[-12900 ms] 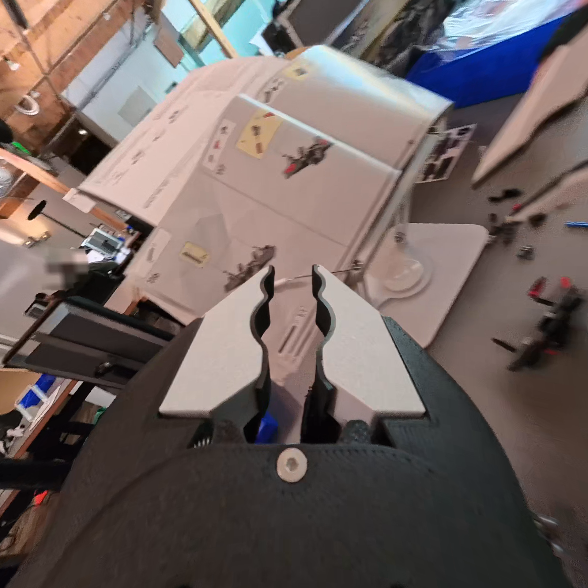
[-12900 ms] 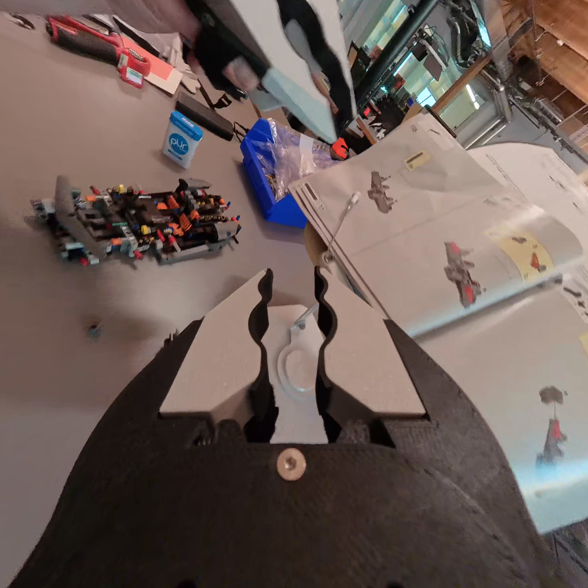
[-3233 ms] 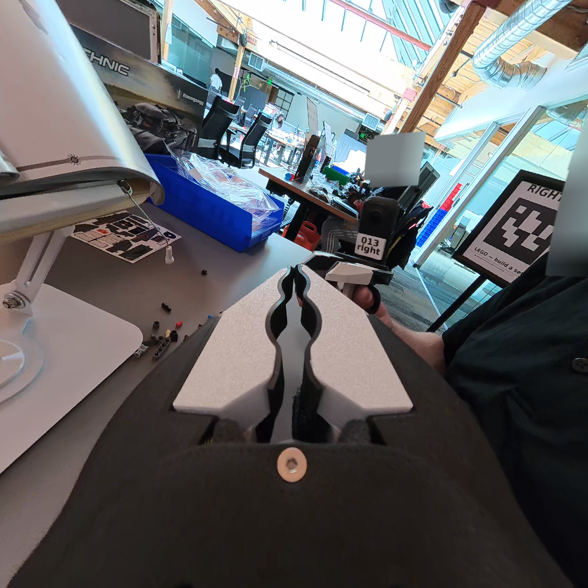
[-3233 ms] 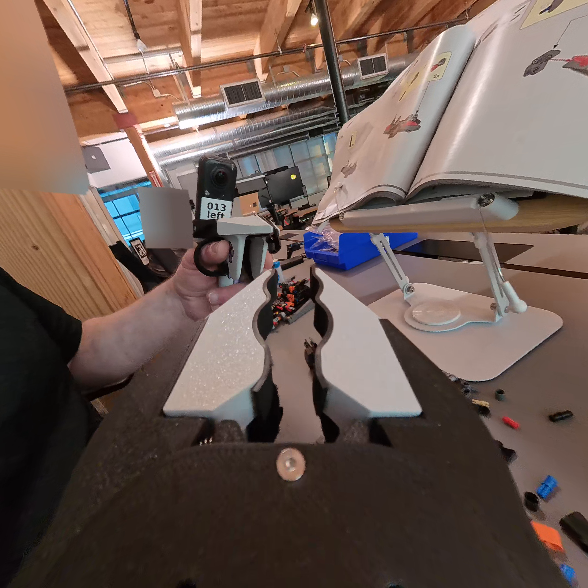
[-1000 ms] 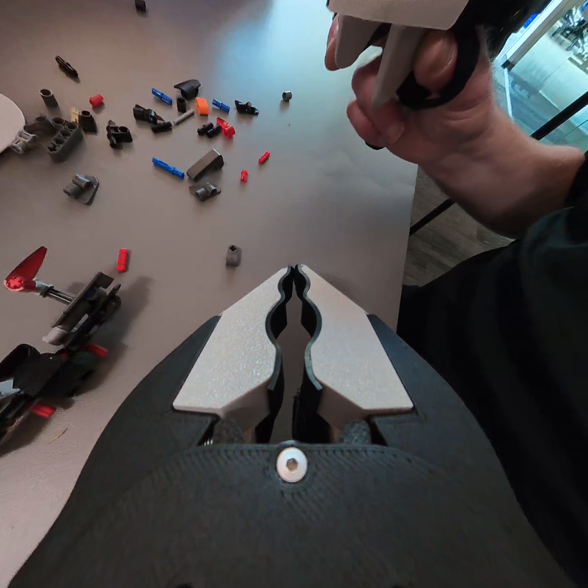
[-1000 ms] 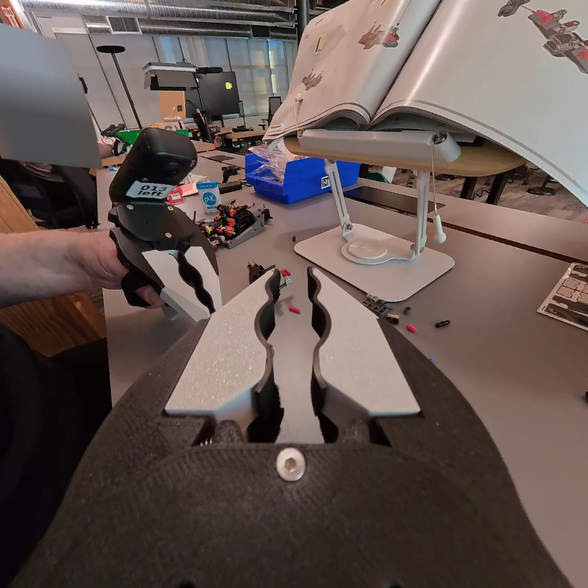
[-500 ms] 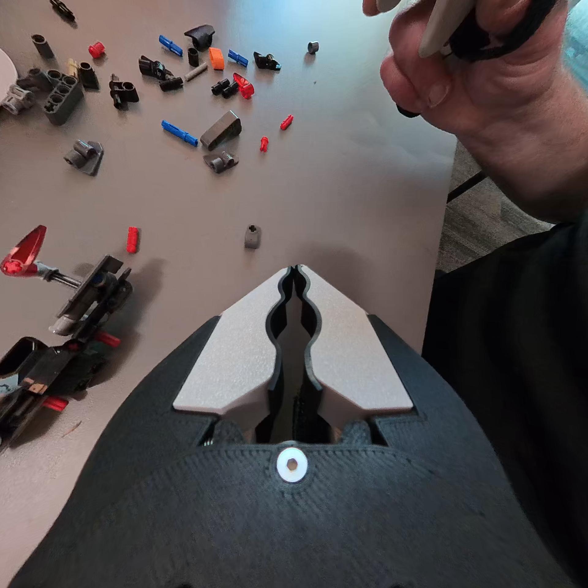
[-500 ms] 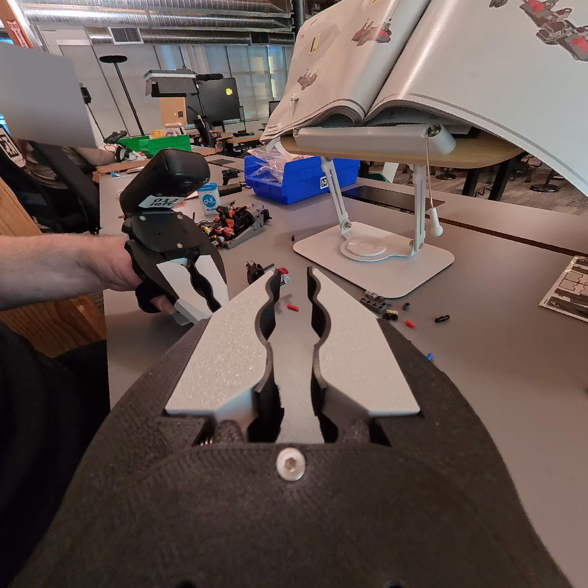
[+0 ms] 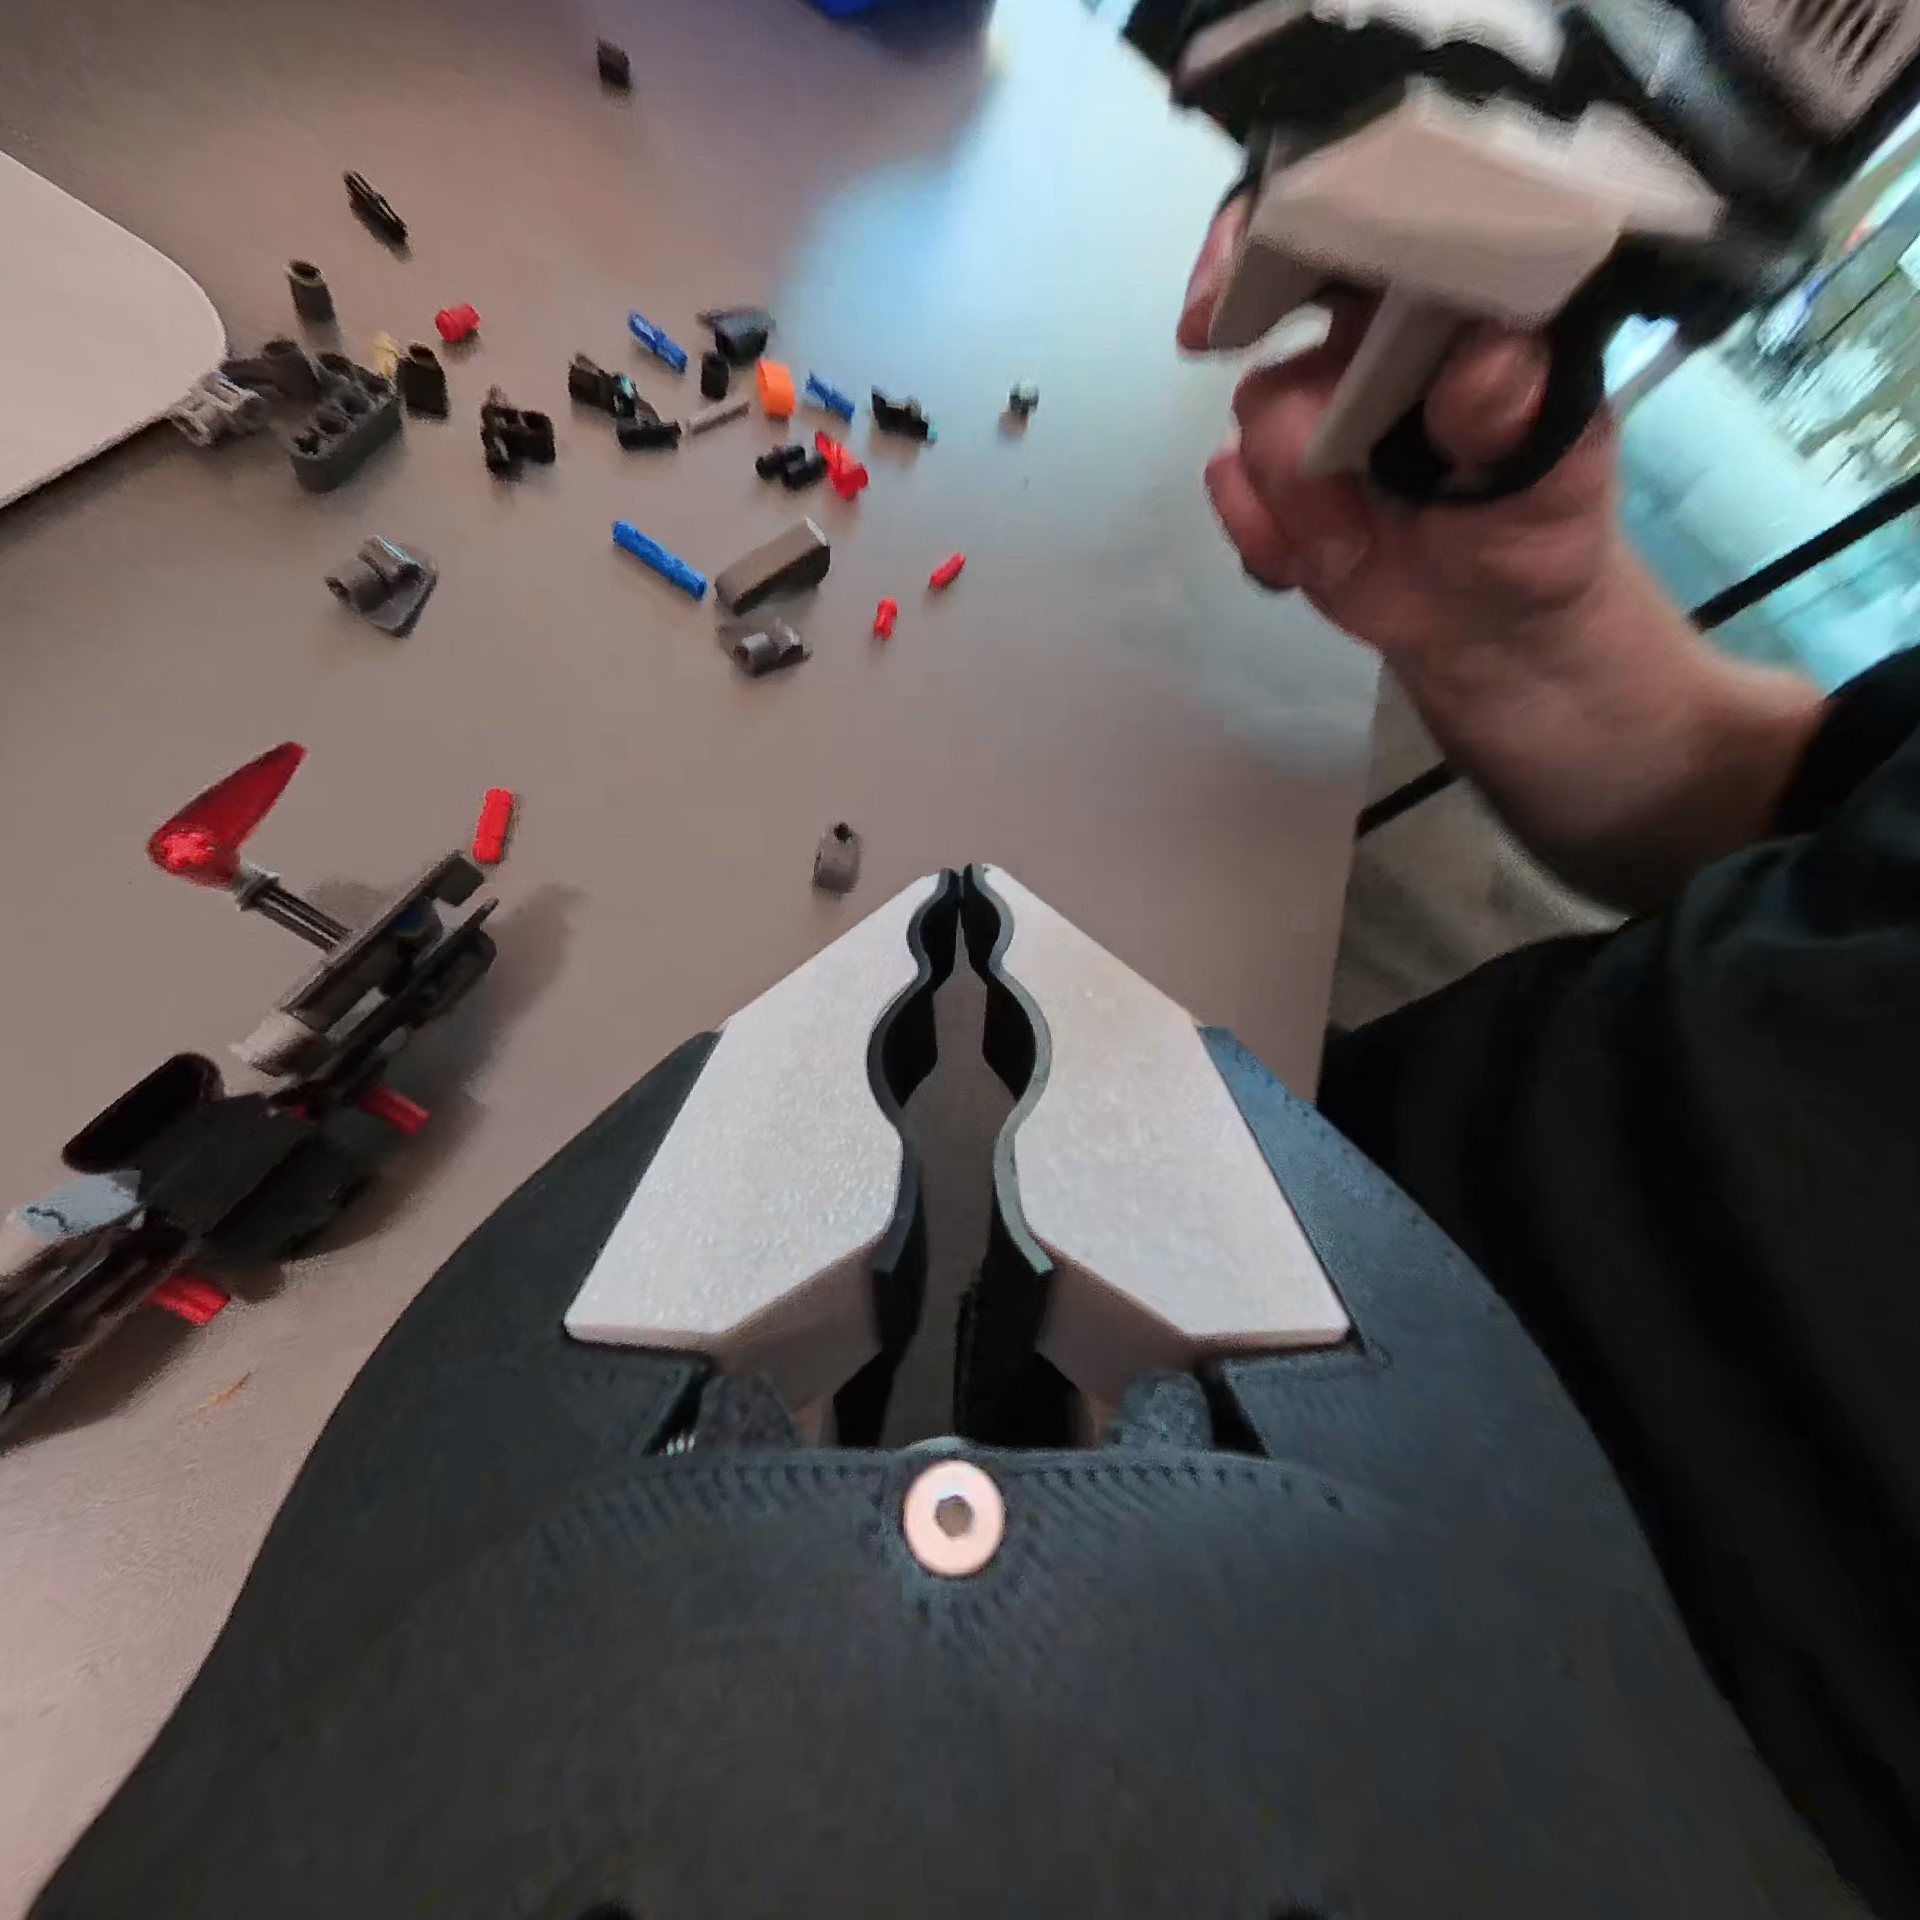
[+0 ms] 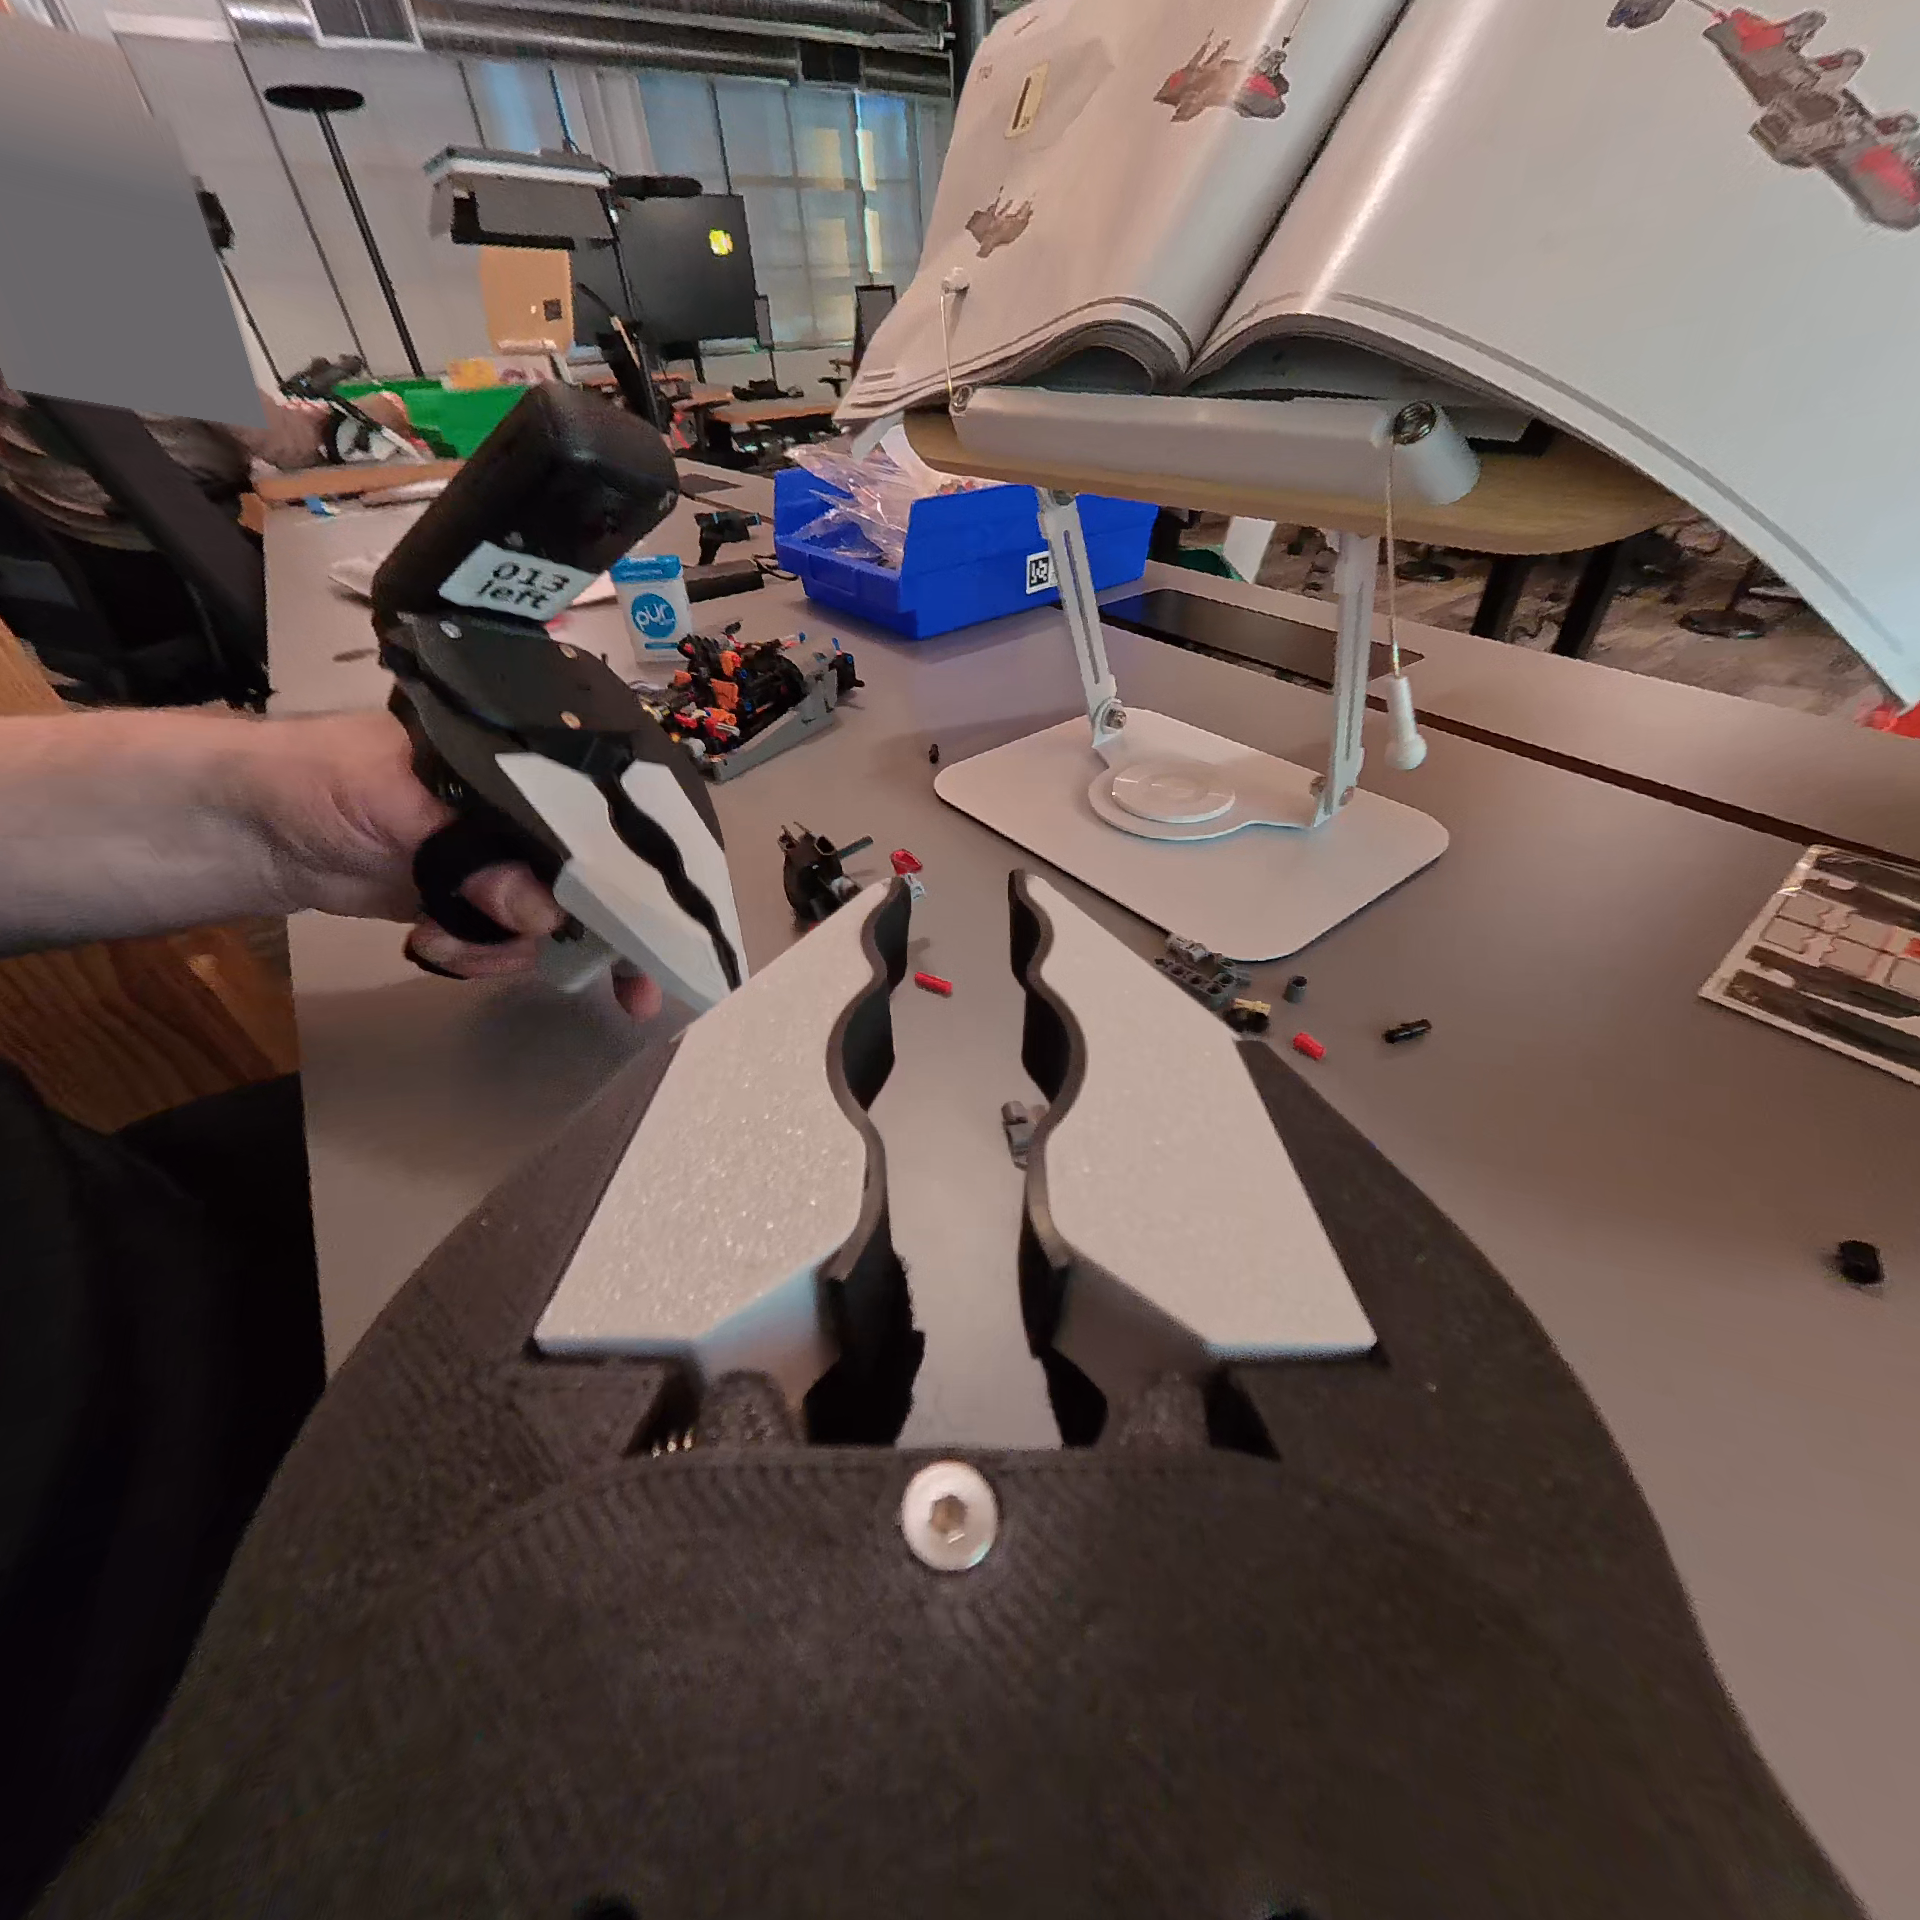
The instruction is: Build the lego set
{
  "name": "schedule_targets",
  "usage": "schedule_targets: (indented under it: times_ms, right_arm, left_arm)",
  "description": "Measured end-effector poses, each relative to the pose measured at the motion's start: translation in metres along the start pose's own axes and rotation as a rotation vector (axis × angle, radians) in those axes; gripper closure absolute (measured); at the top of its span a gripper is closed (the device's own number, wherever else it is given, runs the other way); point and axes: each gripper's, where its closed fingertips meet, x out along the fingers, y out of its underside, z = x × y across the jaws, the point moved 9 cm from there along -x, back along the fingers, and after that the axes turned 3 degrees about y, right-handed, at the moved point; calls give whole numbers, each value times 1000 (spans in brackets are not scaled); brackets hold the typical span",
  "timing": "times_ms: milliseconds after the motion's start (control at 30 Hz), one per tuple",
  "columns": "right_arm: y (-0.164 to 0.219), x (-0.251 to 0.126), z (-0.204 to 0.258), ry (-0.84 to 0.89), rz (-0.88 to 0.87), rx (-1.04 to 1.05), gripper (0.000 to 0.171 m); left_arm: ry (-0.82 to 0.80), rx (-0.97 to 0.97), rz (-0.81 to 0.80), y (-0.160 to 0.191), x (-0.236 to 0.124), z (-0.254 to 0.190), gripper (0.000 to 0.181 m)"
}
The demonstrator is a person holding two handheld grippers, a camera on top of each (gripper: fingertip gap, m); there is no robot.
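Observation:
My left gripper (image 9: 961, 878) is shut and empty, hovering over the grey table (image 9: 1091, 727) near its right edge. A small grey piece (image 9: 836, 857) lies just left of its tips. A partly built black and red lego model (image 9: 239, 1101) lies at the left. Loose lego pieces (image 9: 727, 447) are scattered farther ahead. My right gripper (image 10: 961, 888) is open and empty above the table. A small grey piece (image 10: 1021, 1127) shows between its fingers. The left gripper (image 10: 717, 966) is close on its left. The right gripper (image 9: 1455, 208) appears blurred in the left wrist view.
An open instruction book (image 10: 1351, 208) sits on a white stand (image 10: 1195, 831) ahead. Behind it are a blue bin (image 10: 935, 561) and another built lego model (image 10: 758, 696). A sticker sheet (image 10: 1829, 956) lies at the right. The person's dark sleeve (image 9: 1662, 1247) is beside the table edge. The grippers' ends are close to 12 centimetres from one another.
The left gripper has moved closer to the right gripper. The right gripper has tilted a little down toward the table. Neither gripper's jaws have changed.

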Motion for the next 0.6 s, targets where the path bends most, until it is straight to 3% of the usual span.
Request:
schedule_targets:
  times_ms: [267,600]
  right_arm:
    - [3,12,36,9,118,-310,147]
    - [6,34,56,-62,156,-372,148]
  left_arm:
    - [202,-243,-300,-15,-19,5,181]
    - [279,-336,-372,-19,-24,9,181]
